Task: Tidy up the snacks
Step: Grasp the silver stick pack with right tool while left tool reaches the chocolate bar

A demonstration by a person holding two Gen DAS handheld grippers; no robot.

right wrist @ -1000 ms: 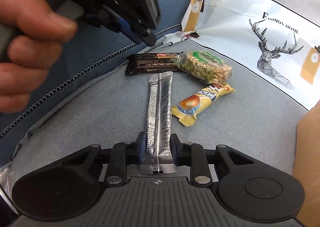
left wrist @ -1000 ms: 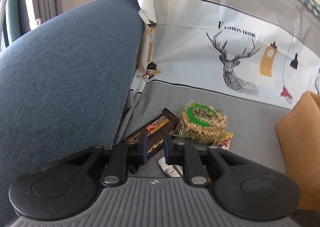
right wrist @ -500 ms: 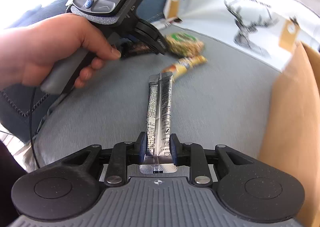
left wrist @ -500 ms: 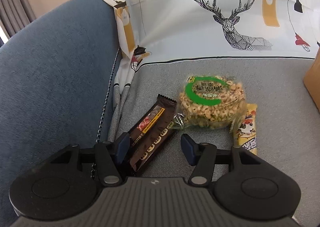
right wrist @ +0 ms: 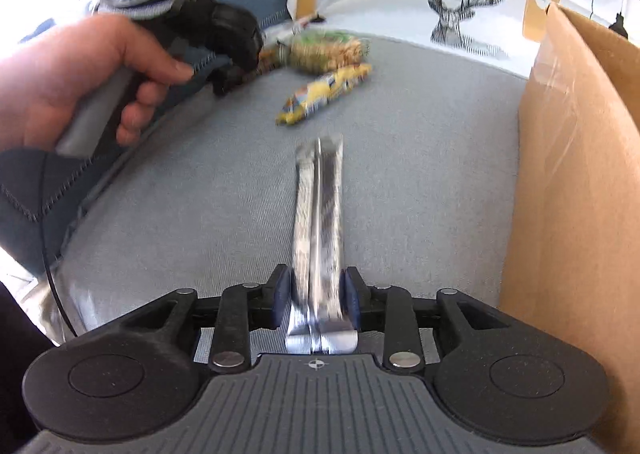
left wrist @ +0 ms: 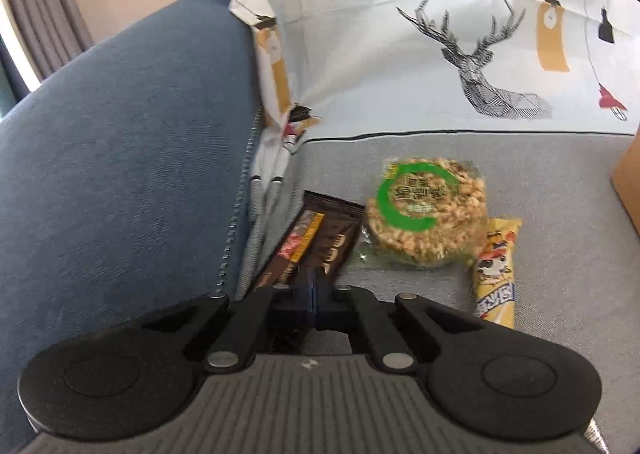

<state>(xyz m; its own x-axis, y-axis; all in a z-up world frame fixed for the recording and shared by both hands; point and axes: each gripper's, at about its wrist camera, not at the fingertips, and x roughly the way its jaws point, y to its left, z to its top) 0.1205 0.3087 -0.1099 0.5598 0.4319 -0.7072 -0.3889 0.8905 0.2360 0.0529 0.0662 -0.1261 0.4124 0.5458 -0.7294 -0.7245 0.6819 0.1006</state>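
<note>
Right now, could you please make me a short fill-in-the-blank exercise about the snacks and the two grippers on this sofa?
1. The right gripper has a long ______ sachet between its pads.
2. The round peanut cake carries a ______ ring on its wrapper.
3. The left gripper is ______, its tips over the dark chocolate bar.
4. Beside the right gripper stands a brown ______ box.

Missing words: silver; green; shut; cardboard

The near end of the dark chocolate bar (left wrist: 316,238) is hidden behind the closed left fingers (left wrist: 310,286). Ahead of the right fingers (right wrist: 282,296), the silver sachet (right wrist: 320,214) and yellow snack pack (right wrist: 324,92) are motion-blurred, their print unreadable. The cardboard box (right wrist: 576,174) is cut off at the right.
</note>
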